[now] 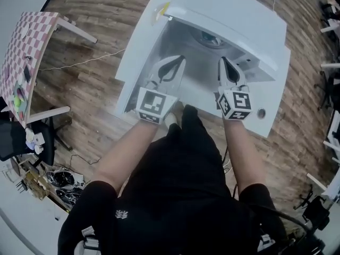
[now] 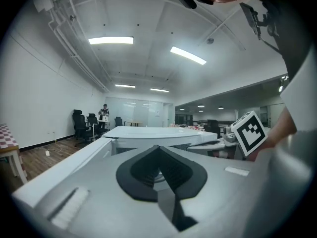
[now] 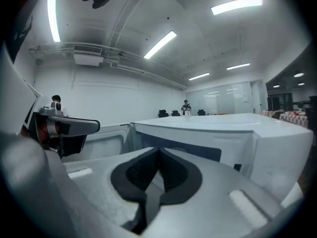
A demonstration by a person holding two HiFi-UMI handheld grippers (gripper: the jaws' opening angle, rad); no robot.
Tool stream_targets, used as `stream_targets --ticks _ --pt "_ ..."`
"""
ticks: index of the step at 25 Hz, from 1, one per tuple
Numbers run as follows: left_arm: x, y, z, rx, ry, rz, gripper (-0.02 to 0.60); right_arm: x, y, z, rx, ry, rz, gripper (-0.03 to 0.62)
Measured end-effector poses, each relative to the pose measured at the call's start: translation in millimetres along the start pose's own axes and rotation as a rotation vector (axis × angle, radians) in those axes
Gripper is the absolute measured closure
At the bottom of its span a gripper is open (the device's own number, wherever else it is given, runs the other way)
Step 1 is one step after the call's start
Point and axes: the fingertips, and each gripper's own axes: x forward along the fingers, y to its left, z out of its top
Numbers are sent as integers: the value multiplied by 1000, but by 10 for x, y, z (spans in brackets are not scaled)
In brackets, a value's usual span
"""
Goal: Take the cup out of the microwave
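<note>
A white microwave [image 1: 228,15] stands on a white stand, with its door [image 1: 139,52] swung open to the left. In the cavity a round dark-rimmed thing [image 1: 209,37] shows, perhaps the cup; I cannot tell. My left gripper [image 1: 173,62] and right gripper [image 1: 223,64] hover side by side before the opening. Both are shut with nothing between the pads. In the left gripper view the shut jaws [image 2: 158,148] point at the microwave [image 2: 148,133], and the right gripper's marker cube [image 2: 250,130] is beside them. In the right gripper view the shut jaws [image 3: 158,150] face the microwave [image 3: 213,133].
A pink checkered table [image 1: 26,52] stands on the wooden floor at left, with a white cable [image 1: 85,62] running toward the microwave. An office chair [image 1: 21,139] and clutter sit at lower left. More chairs and tables line the right edge.
</note>
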Motion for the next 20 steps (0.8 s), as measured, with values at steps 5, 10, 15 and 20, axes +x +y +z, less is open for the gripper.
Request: stream_targets --ticks 5,10,15,20 --pt "312 197 -308 -6 50 20 581 464 -179 -246 -20 0 4 479" --pt "453 369 -460 -25 65 38 581 827 -284 -459 -75 59 7 287" --pt "595 486 -624 -45 70 52 581 1124 -355 -636 -17 76 7 244" --pt "684 522 -703 -57 78 57 581 1330 -384 -699 -24 65 11 173"
